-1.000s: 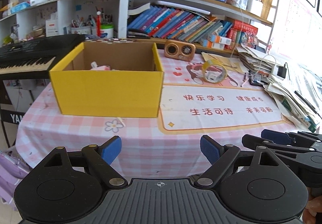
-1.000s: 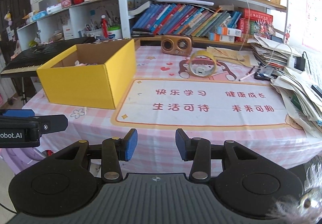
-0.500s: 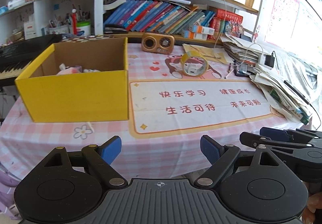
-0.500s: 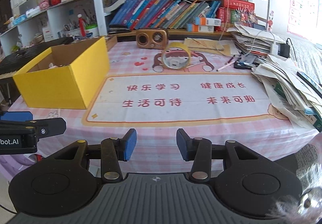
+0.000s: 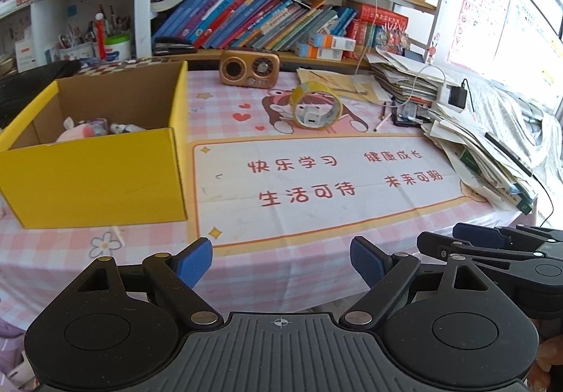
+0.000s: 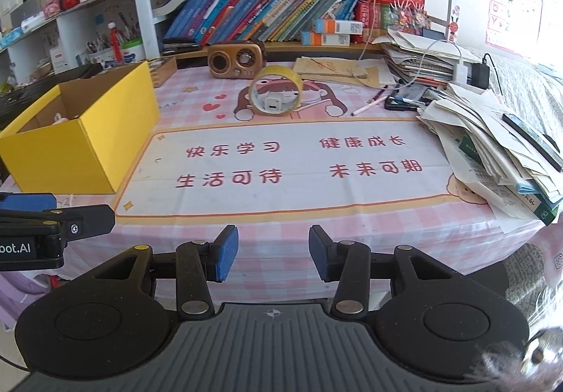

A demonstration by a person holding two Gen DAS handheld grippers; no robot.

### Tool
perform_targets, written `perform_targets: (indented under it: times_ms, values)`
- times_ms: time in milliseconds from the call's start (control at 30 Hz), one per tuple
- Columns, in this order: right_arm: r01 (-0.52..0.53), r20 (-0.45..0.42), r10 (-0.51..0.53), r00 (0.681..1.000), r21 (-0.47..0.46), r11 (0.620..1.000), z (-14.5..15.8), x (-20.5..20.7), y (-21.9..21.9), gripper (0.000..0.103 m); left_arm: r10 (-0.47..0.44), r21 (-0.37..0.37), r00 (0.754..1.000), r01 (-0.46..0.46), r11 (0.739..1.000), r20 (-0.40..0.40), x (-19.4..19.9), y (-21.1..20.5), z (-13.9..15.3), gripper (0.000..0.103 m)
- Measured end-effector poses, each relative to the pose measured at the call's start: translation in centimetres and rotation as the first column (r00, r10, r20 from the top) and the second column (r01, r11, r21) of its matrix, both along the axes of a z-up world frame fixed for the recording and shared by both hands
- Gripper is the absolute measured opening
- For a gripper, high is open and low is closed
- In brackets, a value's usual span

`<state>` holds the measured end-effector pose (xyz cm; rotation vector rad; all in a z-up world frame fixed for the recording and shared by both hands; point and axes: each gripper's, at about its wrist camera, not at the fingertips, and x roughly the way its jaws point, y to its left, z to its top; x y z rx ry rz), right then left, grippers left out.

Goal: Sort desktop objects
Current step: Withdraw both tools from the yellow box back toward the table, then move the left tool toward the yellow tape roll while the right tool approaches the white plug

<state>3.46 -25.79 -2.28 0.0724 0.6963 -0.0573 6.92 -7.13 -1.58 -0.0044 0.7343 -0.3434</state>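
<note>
- Yellow cardboard box: stands open-topped on the left part of the desk, which is covered by a pink checked cloth. A pink soft toy and other small items lie inside; they are too small to identify.
- Printed white mat with red characters: lies flat on the cloth, its left edge just beside the box.
- Roll of yellow-brown packing tape: stands on its edge beyond the mat, near the middle of the desk. A small white charger cube sits inside the ring.
- Brown wooden retro radio: stands behind the tape roll at the back edge of the desk.
- Stack of loose papers and booklets: fills the right side of the desk.
- Left tool: released, blue pads wide apart, holding nothing, at the near edge of the desk. It appears at the left border of the right wrist view.
- Right tool: released, pads apart with a narrower gap, holding nothing, at the near edge. It appears at the right border of the left wrist view.
</note>
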Motion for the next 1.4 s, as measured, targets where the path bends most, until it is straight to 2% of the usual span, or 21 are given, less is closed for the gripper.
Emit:
perform_targets:
  times_ms: [700, 1267, 1333, 1400]
  values:
    - [0.026, -0.031, -0.026, 0.999, -0.007, 1.000, -0.7, 4.7, -3.0, 0.043, -0.034, -0.005, 0.999, 0.034, 0.999, -0.018, 4.7, -3.2, -0.8, 0.088]
    - [-0.071, -0.031, 0.071, 0.997, -0.002, 0.997, -0.3, 12.8, -7.8, 0.045, 0.072, 0.007, 0.997, -0.072, 0.997, -0.026, 10.8, -7.3, -0.6, 0.088]
    - [-0.078, -0.033, 0.078, 0.996, 0.005, 0.997, -0.4, 13.8, -8.6, 0.045, 0.082, 0.013, 0.996, -0.082, 0.997, -0.029, 11.5, -7.9, -0.6, 0.093]
    - [-0.086, -0.035, 0.086, 0.996, 0.012, 0.996, -0.5, 14.7, -9.4, 0.045, 0.091, 0.019, 0.996, -0.091, 0.996, -0.024, 12.2, -8.6, -0.5, 0.094]
